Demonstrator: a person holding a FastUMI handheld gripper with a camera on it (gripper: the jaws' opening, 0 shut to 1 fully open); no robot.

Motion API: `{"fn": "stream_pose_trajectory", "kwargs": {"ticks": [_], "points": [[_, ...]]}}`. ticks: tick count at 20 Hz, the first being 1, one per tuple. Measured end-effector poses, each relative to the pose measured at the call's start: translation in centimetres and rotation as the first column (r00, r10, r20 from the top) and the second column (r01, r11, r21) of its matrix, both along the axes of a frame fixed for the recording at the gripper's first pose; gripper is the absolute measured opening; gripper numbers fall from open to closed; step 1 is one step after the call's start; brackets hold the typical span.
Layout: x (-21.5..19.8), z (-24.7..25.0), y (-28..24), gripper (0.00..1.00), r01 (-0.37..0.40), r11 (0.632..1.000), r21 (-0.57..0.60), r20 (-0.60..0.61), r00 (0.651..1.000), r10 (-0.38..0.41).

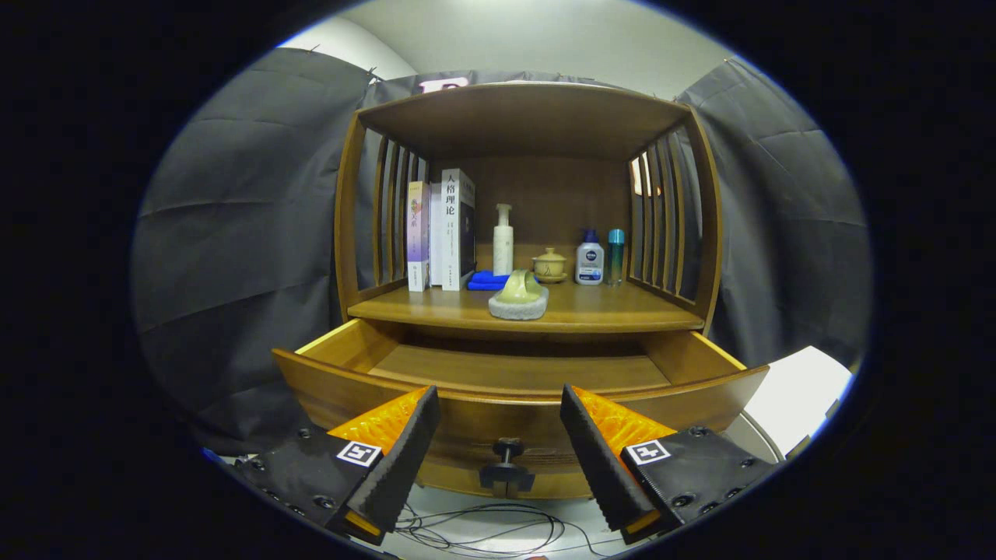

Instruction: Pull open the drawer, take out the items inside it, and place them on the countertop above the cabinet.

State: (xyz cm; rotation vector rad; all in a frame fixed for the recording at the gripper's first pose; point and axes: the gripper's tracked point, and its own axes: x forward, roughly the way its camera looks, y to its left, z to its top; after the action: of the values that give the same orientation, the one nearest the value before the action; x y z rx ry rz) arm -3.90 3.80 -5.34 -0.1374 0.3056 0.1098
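The drawer (513, 381) stands pulled well out of the cabinet (529, 117), and the gripper (499, 443) hangs in front of it with its 2 fingers spread wide and nothing between them — the knob (507, 459) sits low in that gap, untouched. The visible part of the drawer floor looks bare, so my read is that the emptying is at or near its end. On the countertop above, a pale green piece on a grey stone base (519, 298) sits at the front edge, ahead of a blue cloth (487, 281), 3 books (440, 230), a tall white bottle (503, 239), a small lidded cup (549, 264) and 2 more bottles (599, 257).

To do this step well, I'd raise the gripper and tip it down over the drawer's front wall for a proper look before calling it done (anything small could hug that wall). If something is there, come straight down on it, fingers wide, clear of the sides.

Hidden: the strip of floor just behind the front wall, and the drawer's back under the countertop lip — dark, hard to read.
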Motion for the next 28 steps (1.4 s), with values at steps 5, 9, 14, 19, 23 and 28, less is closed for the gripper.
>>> {"fn": "stream_pose_trajectory", "kwargs": {"ticks": [5, 9, 14, 19, 23, 28], "points": [[-0.1, -3.3, -0.6, 0.98, 0.030, 1.000, -0.009, -0.064, 0.998, -0.030], [0.0, -5.6, -1.1, 0.98, 0.061, 0.998, -0.010, -0.116, 0.991, -0.062], [1.0, -6.6, -1.5, 0.99, 0.084, 0.996, -0.020, -0.122, 0.989, -0.086], [1.6, -6.4, -1.6, 0.96, 0.112, 0.993, -0.044, -0.073, 0.991, -0.115], [2.9, -6.6, -1.5, 0.97, 0.112, 0.992, -0.058, -0.046, 0.992, -0.115], [4.8, -6.5, -1.2, 0.97, 0.121, 0.991, -0.056, -0.019, 0.992, -0.122]]}}
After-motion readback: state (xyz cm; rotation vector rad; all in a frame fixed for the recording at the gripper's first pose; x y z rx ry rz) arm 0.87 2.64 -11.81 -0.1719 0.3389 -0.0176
